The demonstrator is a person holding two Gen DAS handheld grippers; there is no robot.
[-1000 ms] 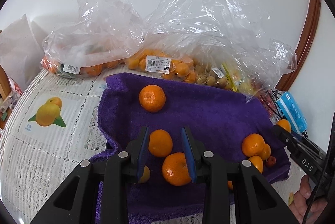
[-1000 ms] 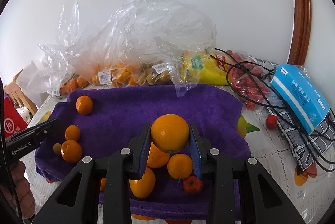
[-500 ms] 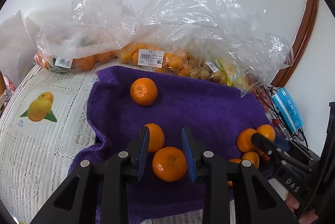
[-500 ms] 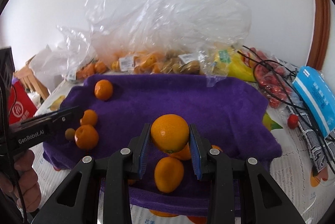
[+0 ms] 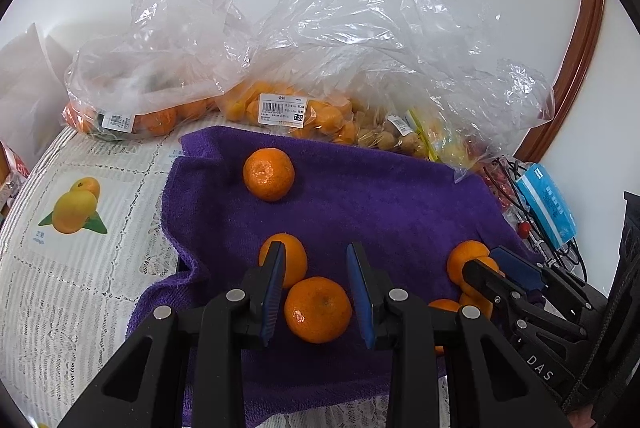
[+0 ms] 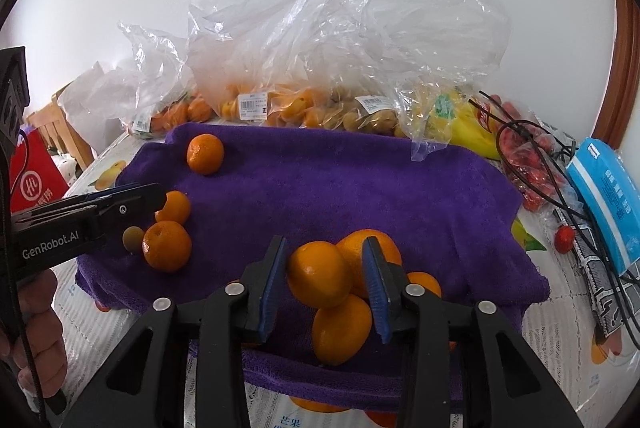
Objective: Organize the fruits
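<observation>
A purple towel lies on the table with oranges on it. My left gripper is open; a large mandarin lies on the towel between its fingers, and a smaller one sits just beyond the left finger. Another mandarin lies near the towel's far left. My right gripper is open over a pile of oranges at the towel's near edge; an orange sits loose between its fingers on top of the pile. It also shows in the left wrist view.
Clear plastic bags of oranges and other fruit stand behind the towel against the wall. A blue packet, black cables and small red fruits lie to the right. A lace cloth with fruit prints covers the table on the left.
My right gripper has opened and let the orange down onto the pile. My left gripper has moved forward around the large mandarin.
</observation>
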